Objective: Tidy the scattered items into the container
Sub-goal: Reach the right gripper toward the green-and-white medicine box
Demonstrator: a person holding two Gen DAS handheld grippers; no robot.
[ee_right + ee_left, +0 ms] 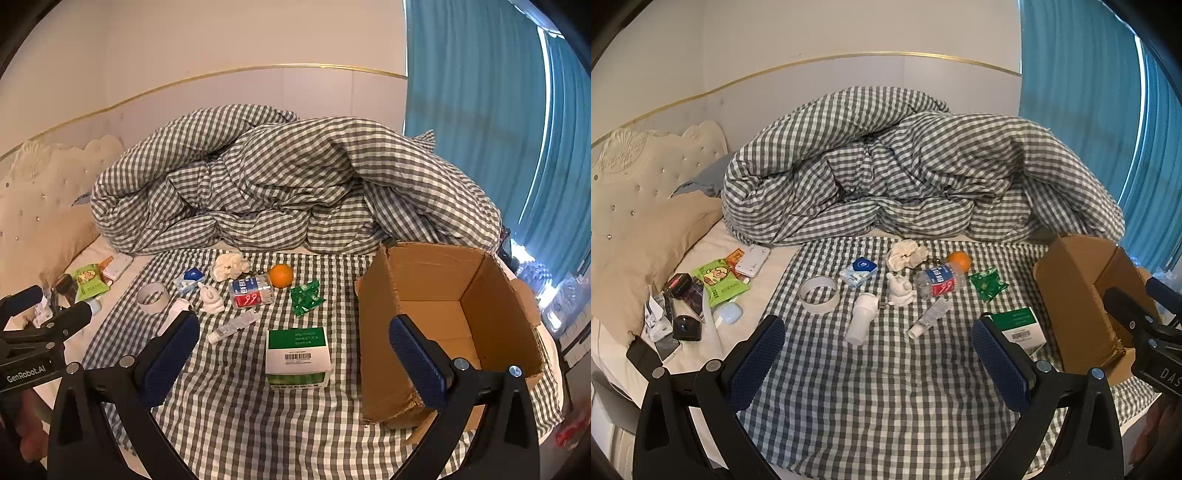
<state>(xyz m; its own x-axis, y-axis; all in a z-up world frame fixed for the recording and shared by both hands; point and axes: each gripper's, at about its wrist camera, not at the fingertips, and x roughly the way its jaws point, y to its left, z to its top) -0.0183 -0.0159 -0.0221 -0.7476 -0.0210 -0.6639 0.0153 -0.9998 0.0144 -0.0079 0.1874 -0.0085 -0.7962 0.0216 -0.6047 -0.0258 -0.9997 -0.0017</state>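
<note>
Cardboard brown open box (448,317) at right on checked sheet | green-and-white carton (297,356) just left of it, ahead between right gripper (295,358) fingers, long axis running away, barcode up | right nearer | left gripper (877,354) and right both wide, empty

Both of the 2 fisheye views look forward and down along their own wide-spread blue-padded fingers onto the grey-and-white checked sheet (886,387), facing the heaped checked duvet (905,166) and the blue curtain (480,129) beyond. The left wrist view sits further left, catching the open brown cardboard box (1078,302) only at its right edge, while the right wrist view looks straight into it from close by. Both share the scatter mid-sheet, from the round orange fruit (281,275) to the green-and-white carton (297,356).
</note>
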